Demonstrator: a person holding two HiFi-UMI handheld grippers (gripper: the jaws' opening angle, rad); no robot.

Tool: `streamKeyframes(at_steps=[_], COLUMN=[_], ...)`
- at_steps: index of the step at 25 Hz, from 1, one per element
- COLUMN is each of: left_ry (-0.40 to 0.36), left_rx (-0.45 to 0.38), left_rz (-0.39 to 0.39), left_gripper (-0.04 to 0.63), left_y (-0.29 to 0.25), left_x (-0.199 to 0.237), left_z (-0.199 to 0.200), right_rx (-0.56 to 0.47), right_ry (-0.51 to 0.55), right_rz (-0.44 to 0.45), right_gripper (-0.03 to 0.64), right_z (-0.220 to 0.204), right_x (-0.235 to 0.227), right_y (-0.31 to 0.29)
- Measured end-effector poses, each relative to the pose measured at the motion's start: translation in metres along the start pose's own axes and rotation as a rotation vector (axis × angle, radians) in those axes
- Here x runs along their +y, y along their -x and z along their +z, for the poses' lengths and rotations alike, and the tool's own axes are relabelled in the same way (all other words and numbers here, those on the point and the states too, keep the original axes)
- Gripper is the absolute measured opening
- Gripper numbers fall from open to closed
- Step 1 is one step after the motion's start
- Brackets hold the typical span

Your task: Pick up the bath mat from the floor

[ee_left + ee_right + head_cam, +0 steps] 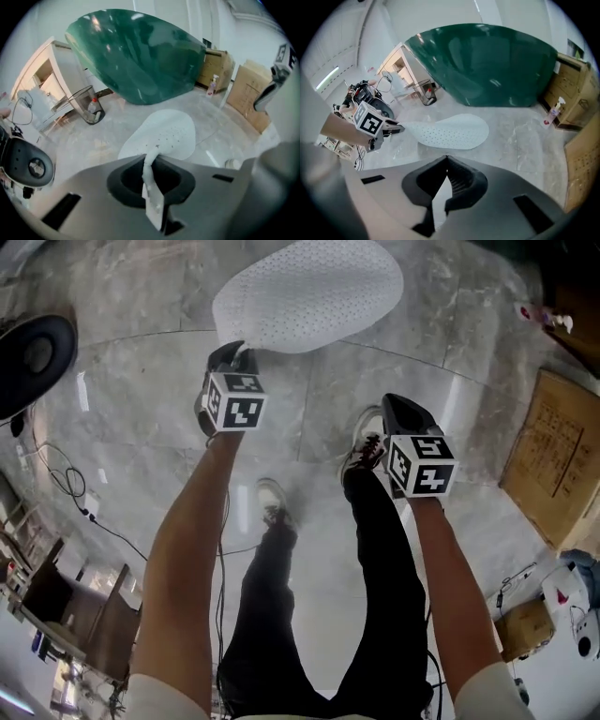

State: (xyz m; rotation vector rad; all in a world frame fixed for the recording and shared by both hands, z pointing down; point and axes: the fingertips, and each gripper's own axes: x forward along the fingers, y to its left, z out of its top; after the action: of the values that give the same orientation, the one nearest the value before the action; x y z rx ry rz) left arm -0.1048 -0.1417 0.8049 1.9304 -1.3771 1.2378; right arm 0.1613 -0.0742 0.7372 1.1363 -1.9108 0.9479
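Pinching one edge of the white bath mat (pixel 309 292), the left gripper (pixel 234 354) has its fingers closed on a bunched strip of the material, which runs down between them. The rest of the mat spreads out ahead of those fingers as a broad, dotted oval over the grey marble floor (pixel 141 427). The held end is raised; I cannot tell whether the far end touches the floor.

The right gripper (pixel 446 158) holds nothing: its fingertips meet, and only a thin sliver of floor shows lower down between the pads. It hangs well to the right of the left one, with the mat out ahead of its fingers and to their left. Just below its fingers in the head view is one of the person's shoes (pixel 366 442).

Beyond the mat, past both pairs of fingers, stands a big dark green tub (pixel 140 56) (its inside faces away, so any contents are hidden). Left of the left fingers, and far ahead, a wire basket (pixel 86 105) leans at a tilt. A small bottle (pixel 93 106) with a red cap shows through its wires. Off to the right of the fingers, a spray bottle (pixel 213 86) stands on the floor just in front of a cardboard box (pixel 216 65); what the box holds cannot be seen.
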Motion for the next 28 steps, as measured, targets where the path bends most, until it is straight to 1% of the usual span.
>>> streamKeyframes(at_steps=[2, 4, 6, 9, 11, 14, 16, 19, 23, 26, 28], left_ry=[0.076, 0.124, 0.14, 0.114, 0.12, 0.181, 0.232, 0.287, 0.36, 0.387, 0.41], left_rx=[-0.011, -0.016, -0.016, -0.01, 0.001, -0.004, -0.023, -0.062, -0.142, -0.215, -0.283], left_rz=[-0.009, -0.025, -0.059, -0.089, -0.095, -0.087, -0.083, -0.075, -0.065, -0.045, -0.018], left_gripper=[0.034, 0.034, 0.034, 0.034, 0.034, 0.034, 0.034, 0.034, 0.034, 0.034, 0.034], left_y=[0.028, 0.059, 0.097, 0.15, 0.188, 0.242, 0.277, 0.332, 0.411, 0.469, 0.506], left_x=[-0.001, -0.004, -0.012, -0.027, -0.038, -0.037, -0.029, -0.018, -0.009, 0.005, 0.022], left_z=[0.008, 0.01, 0.009, 0.011, 0.007, 0.008, 0.015, 0.03, 0.047, 0.056, 0.065], right_rx=[-0.029, -0.051, -0.064, -0.084, -0.083, -0.097, -0.123, -0.172, -0.245, -0.305, -0.34], right_ry=[0.003, 0.004, 0.009, 0.025, -0.007, -0.075, -0.086, -0.053, 0.012, 0.07, 0.111], right_rz=[-0.012, -0.016, -0.02, -0.039, -0.063, -0.068, -0.04, 0.008, 0.056, 0.062, 0.052], right_gripper=[0.015, 0.014, 0.015, 0.014, 0.014, 0.015, 0.014, 0.014, 0.014, 0.014, 0.014], right_z=[0.021, 0.037, 0.049, 0.068, 0.069, 0.075, 0.091, 0.121, 0.156, 0.18, 0.195], right_x=[0.007, 0.016, 0.028, 0.035, 0.039, 0.055, 0.073, 0.103, 0.146, 0.179, 0.199], right_y=[0.019, 0.041, 0.07, 0.116, 0.15, 0.199, 0.232, 0.281, 0.345, 0.387, 0.413])
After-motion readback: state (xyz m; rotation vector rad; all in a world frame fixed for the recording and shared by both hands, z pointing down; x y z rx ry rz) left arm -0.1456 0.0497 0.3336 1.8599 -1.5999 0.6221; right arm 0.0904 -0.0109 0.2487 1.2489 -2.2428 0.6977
